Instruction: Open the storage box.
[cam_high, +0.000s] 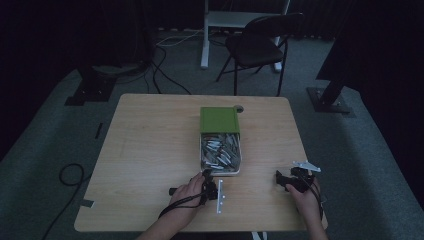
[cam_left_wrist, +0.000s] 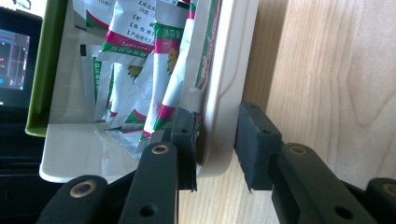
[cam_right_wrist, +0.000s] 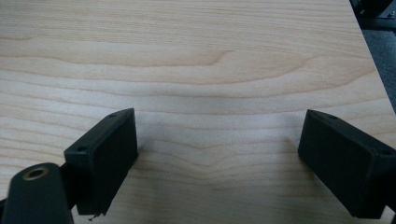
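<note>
- The tabletop (cam_high: 150, 150) is pale wood with a clear grain, square with rounded corners, standing on grey-green carpet in a dim room.
- Behind it are a dark folding chair (cam_high: 257, 45) and the white legs of another table (cam_high: 205, 40); black cables (cam_high: 165, 70) run over the floor, and black stand bases sit at the far left and far right.
- Near the tabletop's middle lies a shallow white tray (cam_high: 239, 167) heaped with foil sachets (cam_high: 220, 150) printed in green, pink and white; a green lid (cam_high: 219, 120) covers its far part.
- The left tongs (cam_left_wrist: 215, 144) are at the tray's near edge, partly open, one jaw inside against the sachets and the other outside the white rim; the rim sits between them, but I cannot tell that they are pressing on it.
- The right tongs (cam_right_wrist: 217, 158) are spread wide with nothing between them, low over bare wood near the tabletop's right edge, well apart from the tray.
</note>
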